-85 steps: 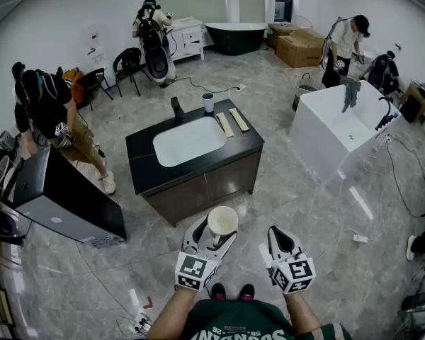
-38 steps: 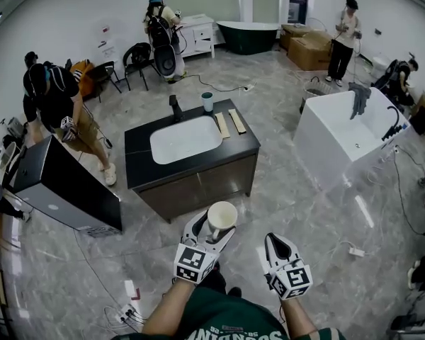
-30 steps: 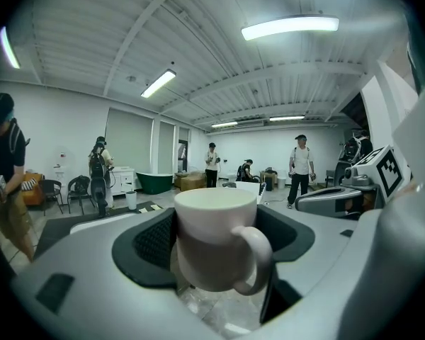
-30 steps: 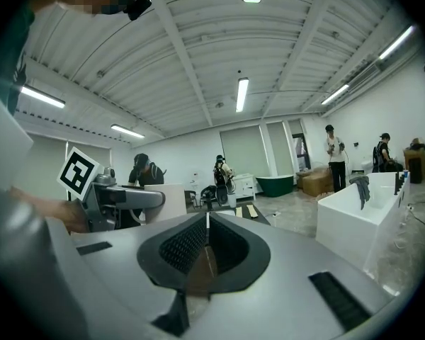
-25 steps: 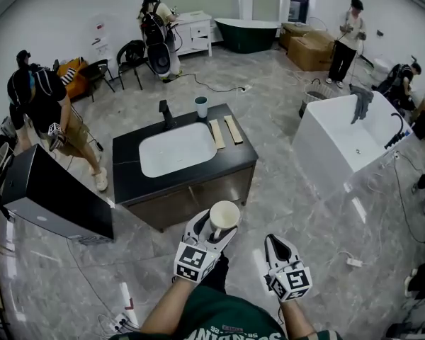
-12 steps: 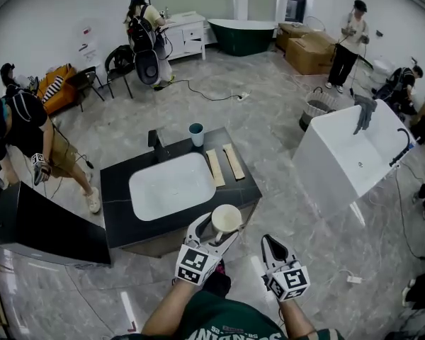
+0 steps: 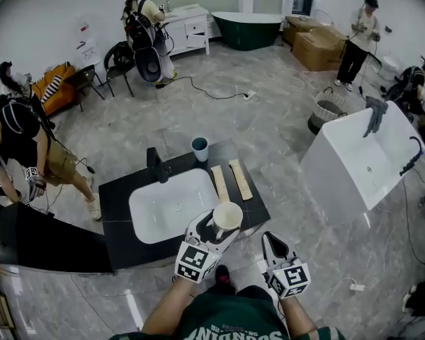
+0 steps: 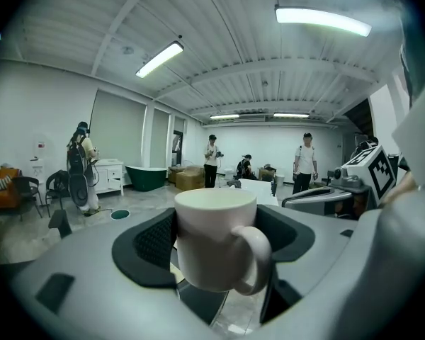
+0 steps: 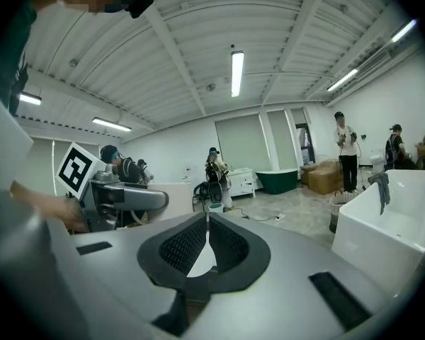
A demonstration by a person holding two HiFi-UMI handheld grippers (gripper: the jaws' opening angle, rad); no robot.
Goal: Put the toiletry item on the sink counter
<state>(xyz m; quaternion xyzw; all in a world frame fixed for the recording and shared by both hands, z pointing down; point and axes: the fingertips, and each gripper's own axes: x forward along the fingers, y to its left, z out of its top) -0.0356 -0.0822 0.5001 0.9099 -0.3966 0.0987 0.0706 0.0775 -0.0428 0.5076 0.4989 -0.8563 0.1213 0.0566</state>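
A cream mug (image 7: 227, 217) with its handle toward me is held upright in my left gripper (image 7: 218, 229), whose jaws are shut on its sides; the left gripper view shows the same mug (image 8: 216, 243) between the black pads. It hangs over the front right corner of the black sink counter (image 7: 117, 197), which has a white basin (image 7: 171, 205) and a black tap (image 7: 156, 166). My right gripper (image 7: 270, 245) is shut and empty, just right of the counter; in the right gripper view its pads (image 9: 230, 245) meet.
On the counter stand a teal cup (image 7: 200, 148) at the back and two wooden strips (image 7: 230, 181) right of the basin. A white tub (image 7: 363, 163) stands to the right, a black cabinet (image 7: 42, 239) to the left. Several people stand around the room.
I have walked up to the sink counter; it has slid from mid-room to right under my grippers. The mug stays gripped in the left gripper, the right stays shut.
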